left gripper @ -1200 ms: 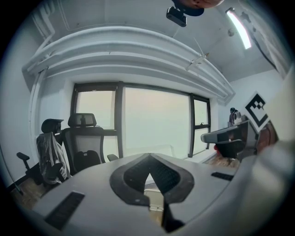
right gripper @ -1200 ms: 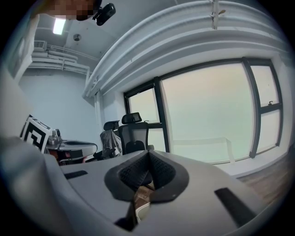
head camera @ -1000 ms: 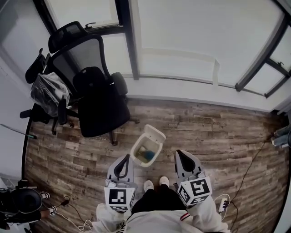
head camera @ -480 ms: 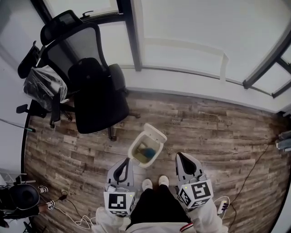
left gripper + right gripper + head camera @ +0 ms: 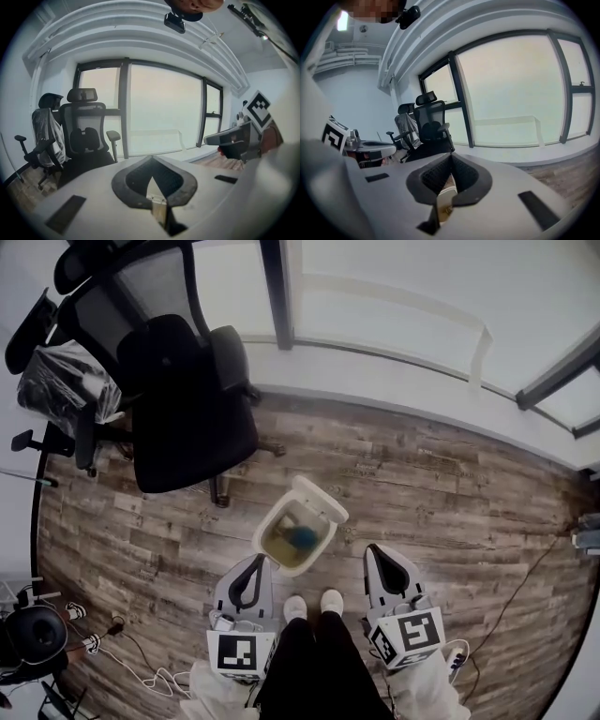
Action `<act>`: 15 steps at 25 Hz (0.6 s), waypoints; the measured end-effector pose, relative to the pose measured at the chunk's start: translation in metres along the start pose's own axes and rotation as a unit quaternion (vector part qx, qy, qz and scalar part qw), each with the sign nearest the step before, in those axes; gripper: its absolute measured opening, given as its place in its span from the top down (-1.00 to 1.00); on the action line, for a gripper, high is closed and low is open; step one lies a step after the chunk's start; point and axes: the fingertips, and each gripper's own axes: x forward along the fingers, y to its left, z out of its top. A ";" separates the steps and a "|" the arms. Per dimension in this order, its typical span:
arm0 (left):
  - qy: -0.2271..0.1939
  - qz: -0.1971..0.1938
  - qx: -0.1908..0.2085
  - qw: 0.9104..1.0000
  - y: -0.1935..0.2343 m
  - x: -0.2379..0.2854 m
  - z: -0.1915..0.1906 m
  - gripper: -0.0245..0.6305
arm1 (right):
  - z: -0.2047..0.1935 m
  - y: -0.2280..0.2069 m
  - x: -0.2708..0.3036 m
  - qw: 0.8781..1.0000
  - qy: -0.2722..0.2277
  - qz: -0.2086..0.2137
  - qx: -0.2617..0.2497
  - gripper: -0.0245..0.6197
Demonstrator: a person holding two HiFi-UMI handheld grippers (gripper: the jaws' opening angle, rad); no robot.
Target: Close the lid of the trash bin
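A small white trash bin (image 5: 264,542) stands on the wood floor just ahead of the person's feet. Its lid (image 5: 321,499) is tipped open at the far side, and something blue (image 5: 302,536) lies inside. My left gripper (image 5: 257,562) points forward at the bin's near left, jaws together with nothing held. My right gripper (image 5: 373,553) is to the right of the bin, a gap away from it, also shut and empty. In the left gripper view the left gripper (image 5: 151,159) faces the window. The right gripper (image 5: 451,157) does the same in its own view. Neither gripper view shows the bin.
A black office chair (image 5: 183,409) stands to the far left of the bin. A second chair with a plastic-wrapped bundle (image 5: 56,381) is behind it. A window wall (image 5: 394,343) runs along the far side. Cables (image 5: 150,676) and a power strip (image 5: 457,660) lie near the person's feet (image 5: 309,604).
The head view has shifted: the chairs slid toward the upper left and the bin sits slightly higher and further left. Both grippers stay shut beside the bin. The lid stays open.
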 end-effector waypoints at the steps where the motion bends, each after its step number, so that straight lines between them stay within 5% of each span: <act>1: 0.002 0.001 -0.003 1.000 0.002 0.005 -0.007 0.90 | -0.007 -0.003 0.006 1.000 0.003 0.000 0.001 0.85; 15: 0.035 0.014 -0.012 0.999 0.021 0.077 -0.121 0.90 | -0.096 -0.052 0.101 0.999 0.017 0.011 -0.031 0.85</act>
